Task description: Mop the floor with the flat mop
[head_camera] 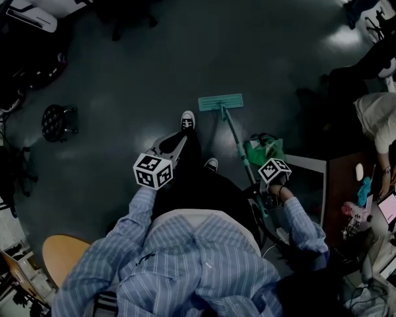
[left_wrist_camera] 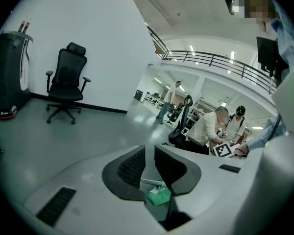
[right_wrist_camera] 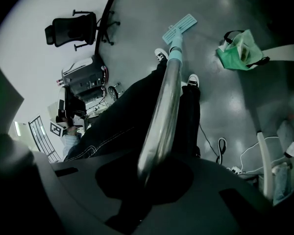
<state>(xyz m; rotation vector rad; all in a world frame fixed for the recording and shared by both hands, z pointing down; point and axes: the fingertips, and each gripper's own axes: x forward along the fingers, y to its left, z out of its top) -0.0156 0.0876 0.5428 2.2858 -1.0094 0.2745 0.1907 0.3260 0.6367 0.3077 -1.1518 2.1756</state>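
Observation:
The flat mop's teal head lies flat on the dark floor ahead of the person's shoes. Its handle slants back toward my right gripper, which is shut on it. In the right gripper view the metal handle runs from between the jaws of that gripper down to the mop head. My left gripper is held over the person's left leg, away from the mop. Its jaws stand a narrow gap apart with nothing between them.
A green bag sits on the floor just right of the handle. A desk with people is at the right, with cables on the floor nearby. A black stool stands at the left, an office chair by the wall.

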